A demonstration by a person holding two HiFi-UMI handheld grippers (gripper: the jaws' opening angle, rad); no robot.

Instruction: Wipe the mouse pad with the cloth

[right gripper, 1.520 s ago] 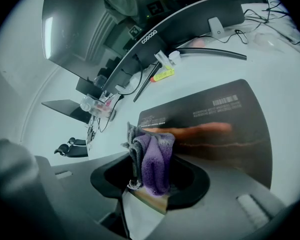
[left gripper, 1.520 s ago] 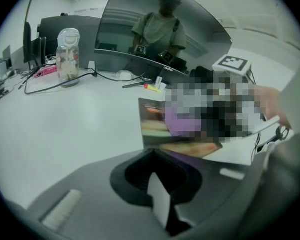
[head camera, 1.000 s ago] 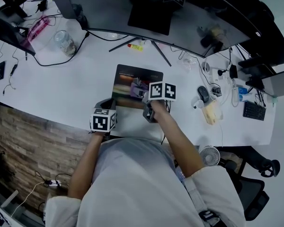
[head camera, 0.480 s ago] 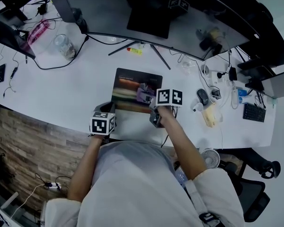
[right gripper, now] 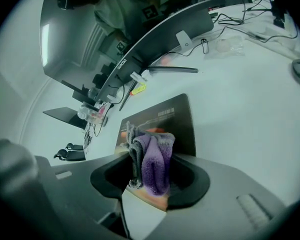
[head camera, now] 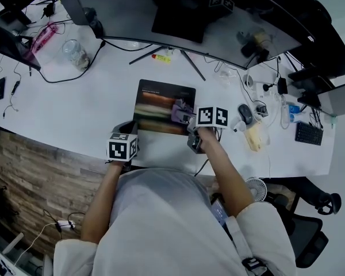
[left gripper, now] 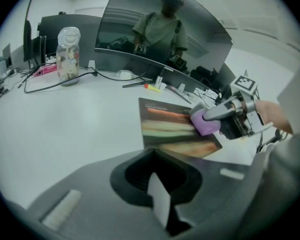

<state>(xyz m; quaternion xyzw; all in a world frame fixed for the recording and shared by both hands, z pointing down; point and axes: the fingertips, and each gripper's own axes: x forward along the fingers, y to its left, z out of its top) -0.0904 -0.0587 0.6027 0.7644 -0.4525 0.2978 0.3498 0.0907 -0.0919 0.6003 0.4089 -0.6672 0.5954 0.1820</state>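
Observation:
A dark mouse pad with blurred colour bands lies on the white desk, in front of the monitor stand. My right gripper is shut on a bunched purple and grey cloth and holds it on the pad's right part. In the right gripper view the cloth hangs between the jaws over the pad. My left gripper rests at the pad's front-left corner, jaws together with nothing in them. The left gripper view shows the pad, the cloth and the right gripper.
A curved monitor spans the back of the desk, its stand legs just behind the pad. A glass jar and cables lie at the left. A mouse, chargers and a small keyboard crowd the right.
My right gripper has slid the cloth rightward across the pad, from near the middle toward its right edge. The left gripper has stayed in place.

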